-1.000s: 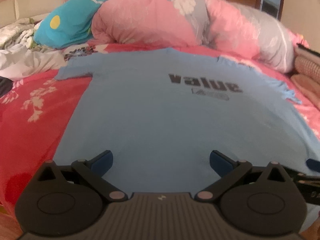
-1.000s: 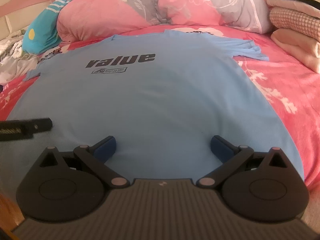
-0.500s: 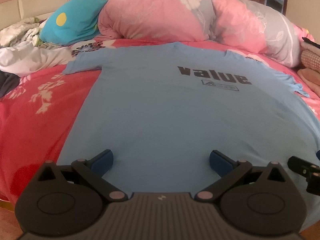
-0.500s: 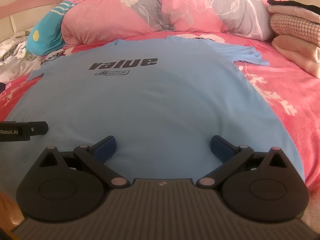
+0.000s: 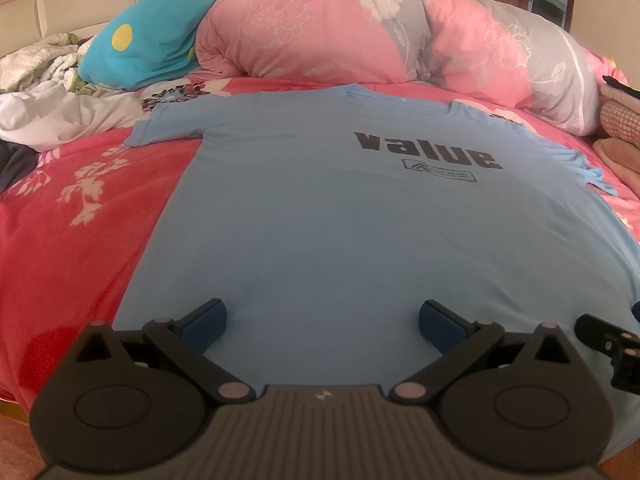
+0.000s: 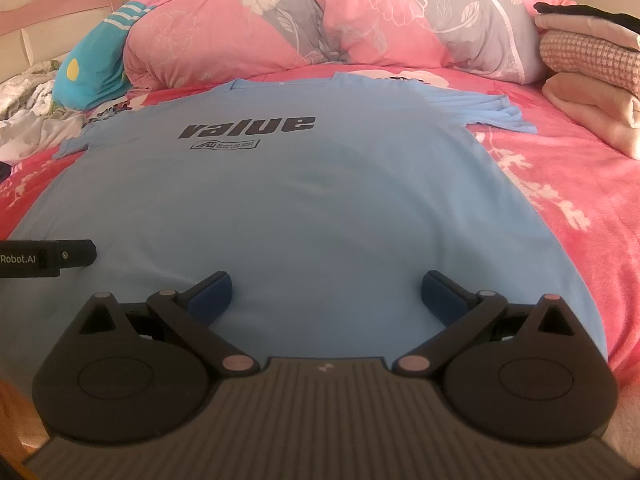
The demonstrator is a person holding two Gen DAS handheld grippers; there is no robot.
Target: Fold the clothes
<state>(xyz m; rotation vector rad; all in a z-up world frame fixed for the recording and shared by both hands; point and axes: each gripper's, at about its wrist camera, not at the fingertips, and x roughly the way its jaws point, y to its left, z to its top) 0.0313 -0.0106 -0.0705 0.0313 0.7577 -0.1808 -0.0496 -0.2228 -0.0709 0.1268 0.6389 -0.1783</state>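
Observation:
A light blue T-shirt (image 5: 340, 220) (image 6: 300, 200) with the black word "value" lies flat, front up, on the pink bed cover, collar at the far end and both sleeves spread out. My left gripper (image 5: 322, 320) hovers open over the hem, left of the middle. My right gripper (image 6: 326, 294) stands open over the hem too, further right. Nothing sits between the fingers of either one. Part of the other gripper shows at the frame edge in each view, at the right (image 5: 608, 344) and at the left (image 6: 48, 258).
A rolled pink and grey quilt (image 5: 360, 28) and a teal pillow (image 5: 148, 44) lie behind the shirt. White crumpled clothes (image 5: 52, 116) sit at the far left. A stack of folded items (image 6: 592, 80) rests at the right. Bare pink bed cover (image 6: 560, 200) flanks the shirt.
Both grippers have drawn back and risen a little, so the shirt sits lower and fuller in view. The jaws stay equally wide. The shirt has not moved.

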